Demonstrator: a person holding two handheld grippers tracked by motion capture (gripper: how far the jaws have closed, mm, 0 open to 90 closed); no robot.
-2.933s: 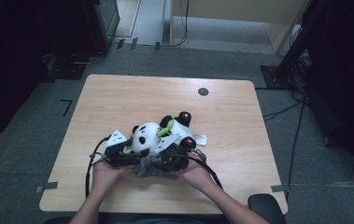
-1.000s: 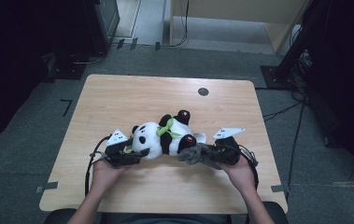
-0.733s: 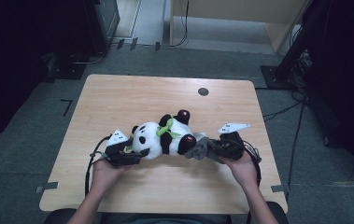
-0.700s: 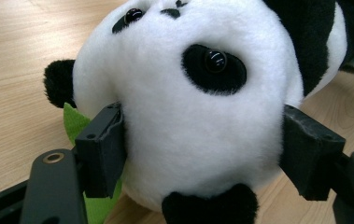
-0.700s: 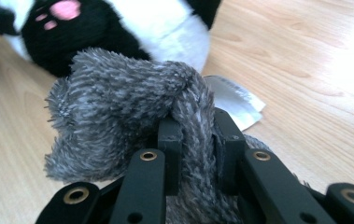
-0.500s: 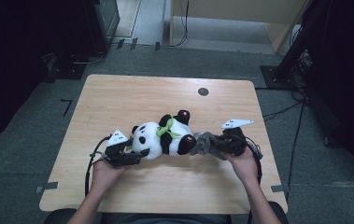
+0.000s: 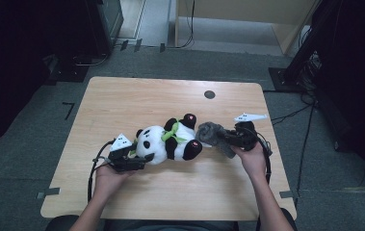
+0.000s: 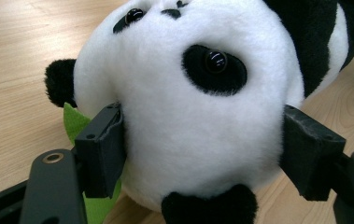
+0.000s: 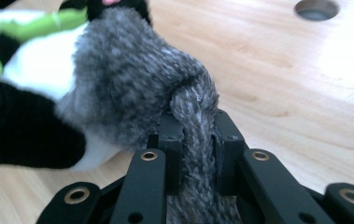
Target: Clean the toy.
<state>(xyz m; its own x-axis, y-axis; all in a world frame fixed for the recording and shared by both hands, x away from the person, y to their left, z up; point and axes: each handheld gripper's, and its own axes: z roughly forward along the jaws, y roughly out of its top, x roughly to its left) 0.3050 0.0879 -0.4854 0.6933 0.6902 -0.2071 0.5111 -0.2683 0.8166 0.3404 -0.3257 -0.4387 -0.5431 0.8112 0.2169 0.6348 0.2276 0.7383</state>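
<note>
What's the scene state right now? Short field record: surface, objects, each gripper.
surface: wooden table with a round dark hole near the far edge
object 1: plush panda, lying on the table, green scarf at its neck
object 2: grey fuzzy cloth, beside the panda's feet
left gripper: jaws clamped on both sides of the panda's head
right gripper: jaws shut on a bunched fold of the grey fuzzy cloth
contact: in the right gripper view the cloth lies against the panda
</note>
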